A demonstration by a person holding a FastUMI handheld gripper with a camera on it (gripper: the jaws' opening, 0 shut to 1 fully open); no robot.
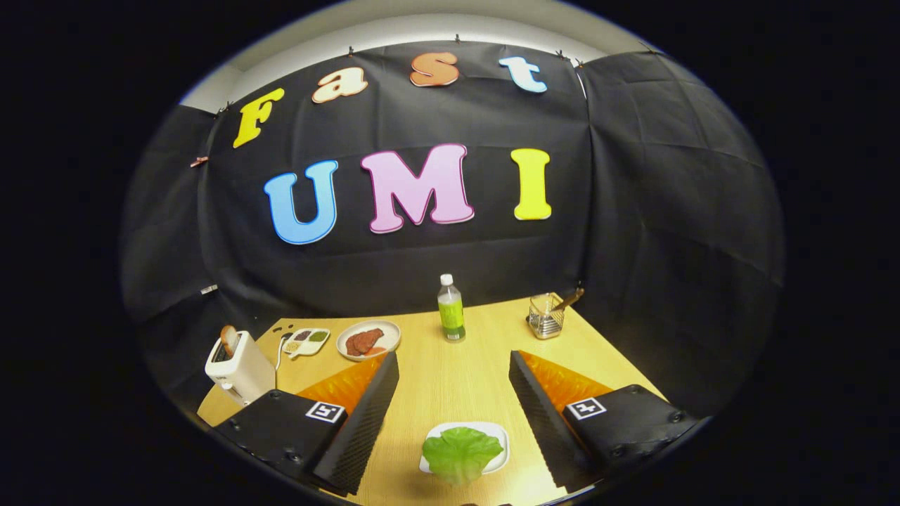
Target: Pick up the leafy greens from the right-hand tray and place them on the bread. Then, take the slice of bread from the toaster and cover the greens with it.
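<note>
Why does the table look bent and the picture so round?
In the gripper view a fisheye lens curves the table and wall; the open gripper looks huge beside the lettuce; the far bottle and toaster look tiny but sharp.

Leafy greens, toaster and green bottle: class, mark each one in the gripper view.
leafy greens (460, 453), gripper view, middle of the leaf, between the open tool fingers.
toaster (239, 369), gripper view, its white side wall.
green bottle (451, 316), gripper view, its body below the cap.
</note>
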